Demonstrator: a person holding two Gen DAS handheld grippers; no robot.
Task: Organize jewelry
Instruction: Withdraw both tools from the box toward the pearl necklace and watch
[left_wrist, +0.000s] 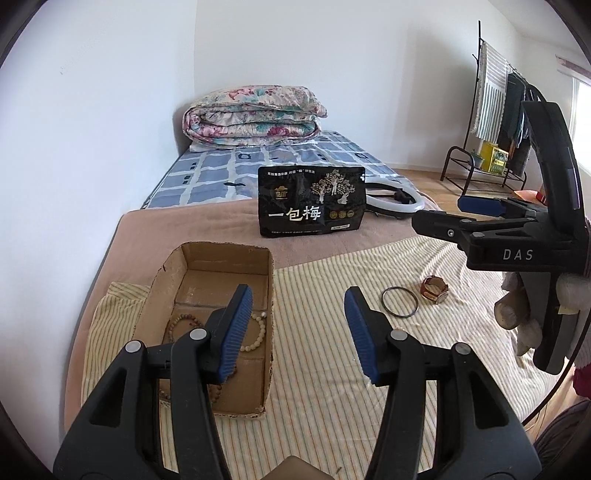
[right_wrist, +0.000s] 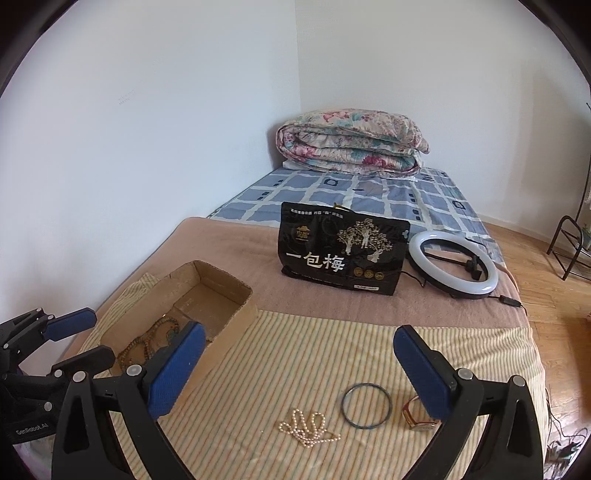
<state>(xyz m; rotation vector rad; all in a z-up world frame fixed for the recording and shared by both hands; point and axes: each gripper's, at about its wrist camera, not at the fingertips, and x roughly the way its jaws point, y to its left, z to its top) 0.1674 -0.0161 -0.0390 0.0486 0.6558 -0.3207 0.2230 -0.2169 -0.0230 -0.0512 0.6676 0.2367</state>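
Left wrist view: the left gripper (left_wrist: 299, 332) is hovering wide open and empty, its left pad over the cardboard box (left_wrist: 218, 325), touching nothing. Bead bracelets (left_wrist: 255, 332) are already lying in the box. The thin bangle (left_wrist: 400, 302) and the watch (left_wrist: 436, 290) are lying loose on the striped cloth (left_wrist: 332, 369), right of the box. The right gripper (left_wrist: 476, 206) is showing at far right; its opening cannot be told here.

Right wrist view: the right gripper (right_wrist: 299, 369) is gaping fully, holding nothing, above the cloth. The pearl necklace (right_wrist: 308, 428) is lying near centre, bangle (right_wrist: 365, 406) beside it, watch (right_wrist: 419, 417) partly behind the right finger. Judgement: sorting is partway through; three pieces are waiting. The next move is calling for a descent onto one piece and a close pinch against soft cloth
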